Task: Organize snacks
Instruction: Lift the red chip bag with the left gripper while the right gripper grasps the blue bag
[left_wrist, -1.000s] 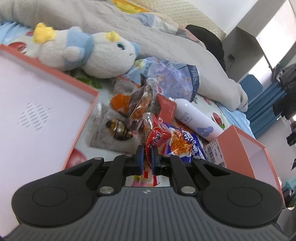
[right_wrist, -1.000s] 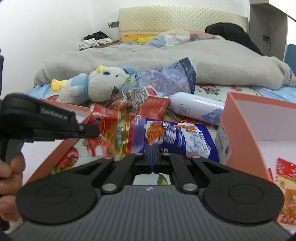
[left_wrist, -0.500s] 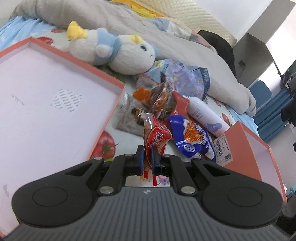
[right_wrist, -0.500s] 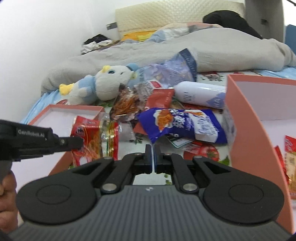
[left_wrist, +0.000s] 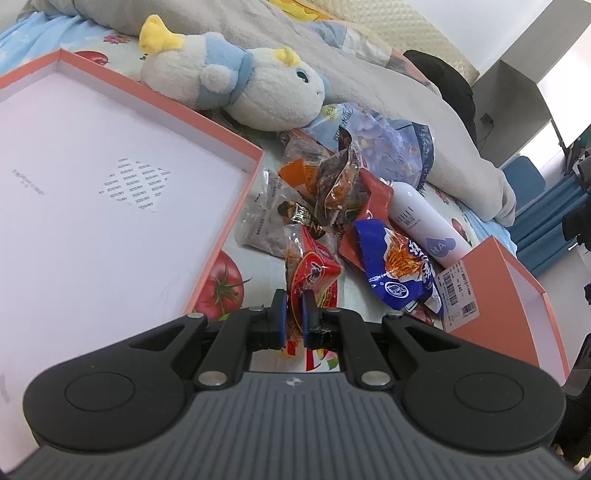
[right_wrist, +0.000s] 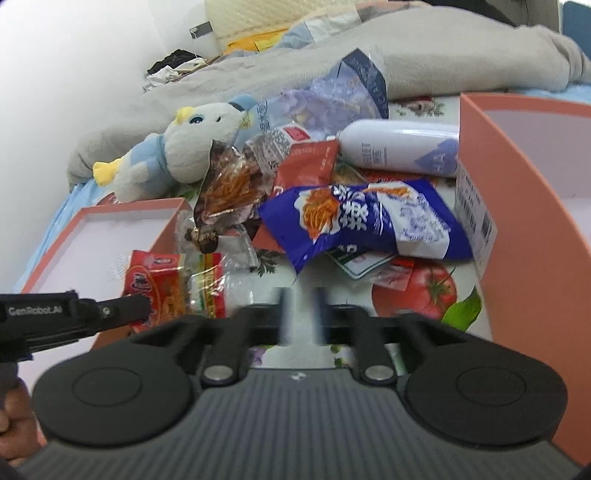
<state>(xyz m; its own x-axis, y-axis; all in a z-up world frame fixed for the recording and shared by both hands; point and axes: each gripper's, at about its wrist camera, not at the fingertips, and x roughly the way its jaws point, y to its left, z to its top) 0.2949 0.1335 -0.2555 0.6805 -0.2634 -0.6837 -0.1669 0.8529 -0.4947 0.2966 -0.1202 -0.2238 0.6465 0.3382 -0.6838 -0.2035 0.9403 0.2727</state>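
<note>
At 6 o'clock in its own wrist view, the left hand-held gripper (left_wrist: 293, 314) is clamped on the tail of a red snack packet (left_wrist: 314, 275), which hangs just right of the shallow orange-rimmed box lid (left_wrist: 225, 236) at 9 o'clock. In the right wrist view the right hand-held gripper (right_wrist: 298, 314), its fingers blurred, has just been opening its jaws and has nothing between them. Just beyond it, at 1 o'clock, a blue-and-white snack bag (right_wrist: 369, 221) lies on the tomato-print bedsheet (right_wrist: 424, 291), resting against the deep orange box (right_wrist: 517, 240) at 3 o'clock. Behind it a loose pile of clear and red packets (right_wrist: 236, 177) sits beside a white bottle (right_wrist: 399, 149); farther back, at 11 o'clock, lies a plush toy (right_wrist: 184, 147) and a grey blanket (right_wrist: 443, 55). The red packet seems bound for a box. Done well, it should be carried fully over the rim and released low, so it lands flat; the free gripper should pinch the blue bag by a sealed edge, not its puffed middle.
</note>
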